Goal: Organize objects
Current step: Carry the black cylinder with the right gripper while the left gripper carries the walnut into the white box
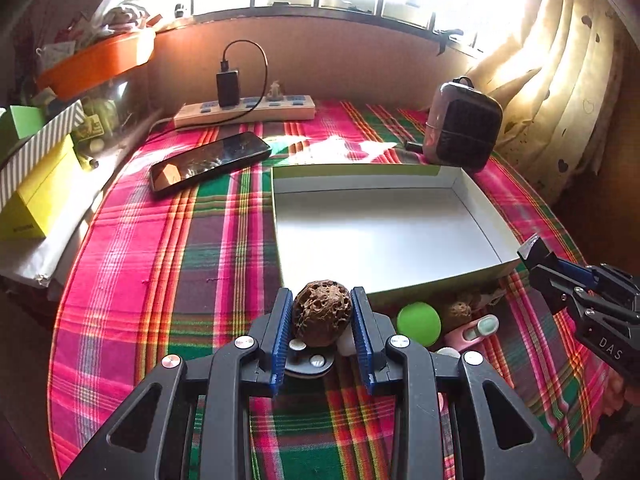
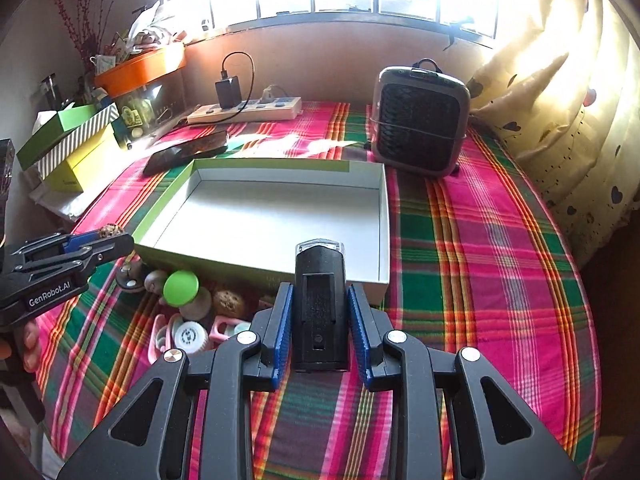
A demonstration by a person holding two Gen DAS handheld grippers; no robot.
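Left gripper (image 1: pixel 322 312): tilted downward over the plaid cloth (image 1: pixel 160 260); its blue pads are clenched on a brown pitted walnut (image 1: pixel 322 310), which is held at 6 o'clock of the tray, clear of the cloth.
Left gripper, seen from the right wrist: shown at 9 o'clock, side-on, with fingertips of the holding hand (image 2: pixel 30 344) seen under it.
Tray (image 1: pixel 484 216): a white-lined shallow box with a green rim is laid open on the cloth, nothing inside it.
Small items: a green round lid (image 1: pixel 419 324), a second walnut (image 1: pixel 458 312) and a pink-and-white item (image 1: pixel 474 332) are grouped just beside the tray's near wall, at 5 o'clock of the held walnut.
Right gripper (image 2: pixel 316 316): pitched downward likewise; its pads are closed on a black rectangular device (image 2: pixel 319 304) with a clear front end, held upright along the fingers at 6 o'clock of the tray.
Phone (image 1: pixel 210 160): laid at 10 o'clock of the tray.
Heater (image 2: pixel 420 120): stood at 1 o'clock of the tray.
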